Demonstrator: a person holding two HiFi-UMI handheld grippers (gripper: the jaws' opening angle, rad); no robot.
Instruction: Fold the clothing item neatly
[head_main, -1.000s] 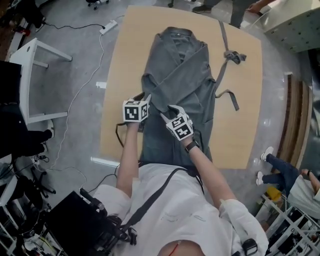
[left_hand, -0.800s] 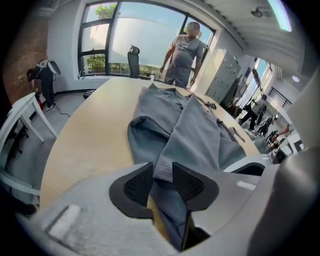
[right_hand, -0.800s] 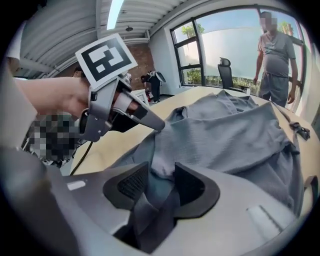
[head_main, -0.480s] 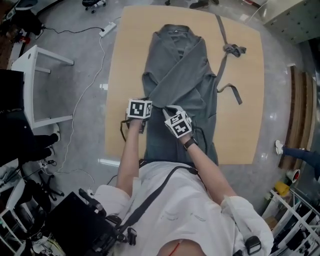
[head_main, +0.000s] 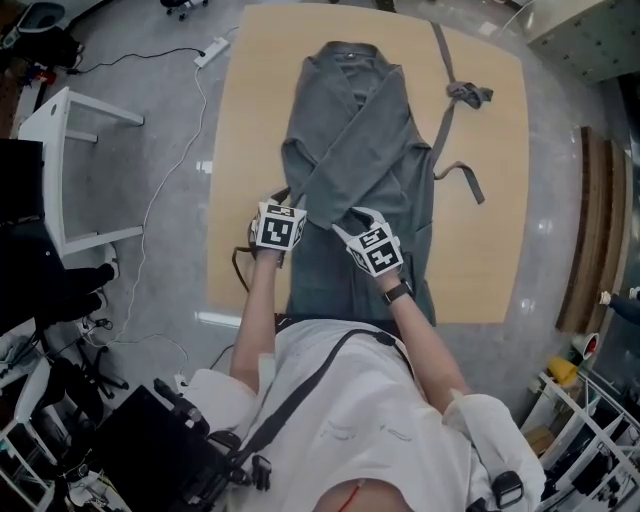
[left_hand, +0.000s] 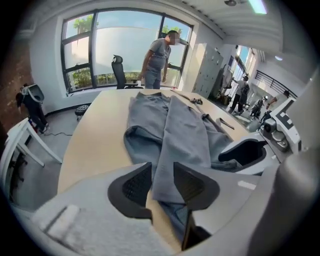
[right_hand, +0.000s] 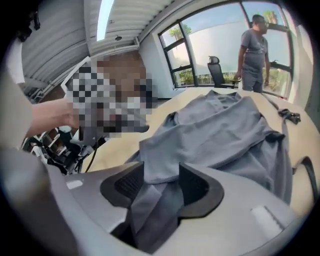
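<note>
Both sets of jaws stand apart, having just opened. The left gripper (left_hand: 162, 169) has the end of a folded grey sleeve (left_hand: 177, 145) lying loose between its pads. The right gripper (right_hand: 162, 172) likewise straddles slack cloth without pinching it. The grey robe (head_main: 350, 120) lies lengthwise down the centre of the tan tabletop (head_main: 480, 250), collar at the top of the frame, one sleeve crossed diagonally over its front. Compared with half a second ago, the right gripper sits slightly further toward the lower right. The release suggests the sleeve fold is placed. The lower hem probably still needs folding upward.
</note>
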